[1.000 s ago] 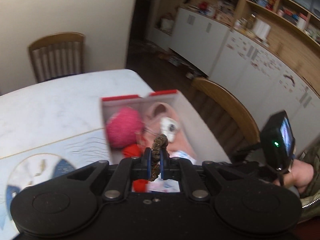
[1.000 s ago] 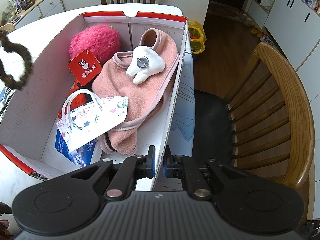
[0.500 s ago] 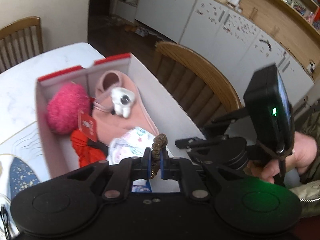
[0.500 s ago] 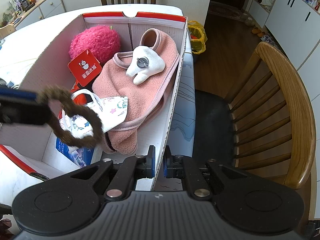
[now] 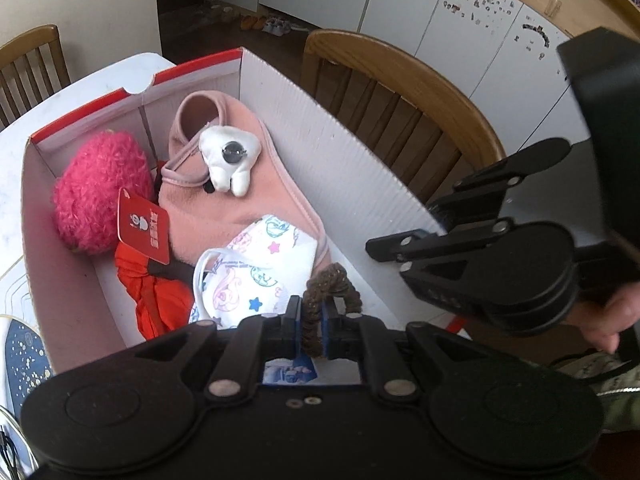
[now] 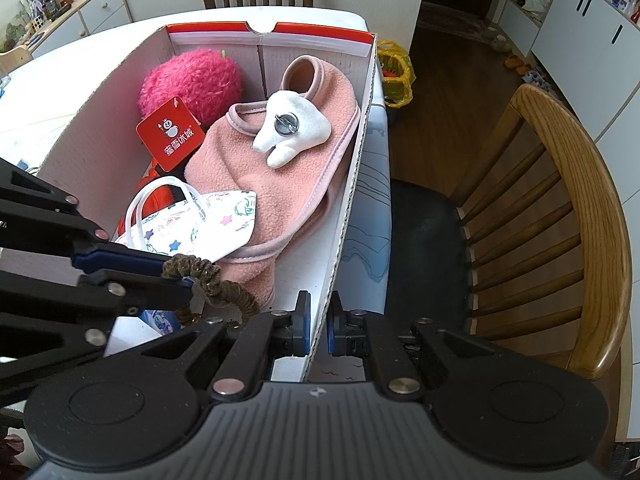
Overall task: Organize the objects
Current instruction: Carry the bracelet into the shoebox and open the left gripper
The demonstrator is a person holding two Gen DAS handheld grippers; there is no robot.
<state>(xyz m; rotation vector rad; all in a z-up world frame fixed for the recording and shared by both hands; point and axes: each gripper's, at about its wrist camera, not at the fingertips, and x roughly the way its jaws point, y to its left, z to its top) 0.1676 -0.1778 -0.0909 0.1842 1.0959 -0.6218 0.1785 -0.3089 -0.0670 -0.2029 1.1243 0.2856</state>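
The left hand-held gripper point(image 5: 311, 326) tilts steeply down over the near end of the white cardboard box with red rim point(image 5: 352, 184), jaws clamped on a brown fabric scrunchie point(image 5: 320, 300). Just right of it, the right hand-held gripper point(image 6: 318, 330) pinches the box's right wall, pointing down over the white surface point(image 6: 372, 208)

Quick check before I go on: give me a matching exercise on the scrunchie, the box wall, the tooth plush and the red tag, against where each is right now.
1. scrunchie
2. box wall
3. tooth plush
4. red tag

A. lying on the pink fleece
B. pinched by the right gripper
C. against the pink fuzzy ball
D. pinched by the left gripper

Pairs: 1-D, 2-B, 3-A, 4-C
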